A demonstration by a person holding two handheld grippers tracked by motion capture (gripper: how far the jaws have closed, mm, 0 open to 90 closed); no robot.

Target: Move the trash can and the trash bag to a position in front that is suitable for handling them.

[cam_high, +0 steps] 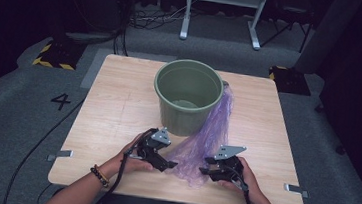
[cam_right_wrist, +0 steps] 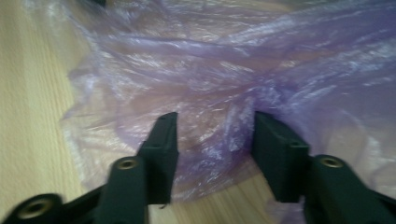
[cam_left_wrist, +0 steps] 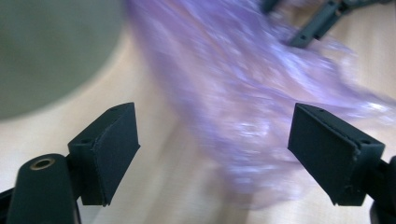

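Thin, translucent purple plastic bag (cam_high: 205,137), crumpled and creased. Its upper part hangs from the right side of the rim of the green bucket (cam_high: 187,95), the film trailing down the bucket's outer wall to the tabletop. Its lower part spreads flat and loosely bunched on the wood just in front of and to the right of the bucket's base. Bucket upright, round, open-topped, standing at the table's middle, slightly toward the far edge.

A wooden table (cam_high: 119,101) stands on grey carpet (cam_high: 12,116) marked 4.
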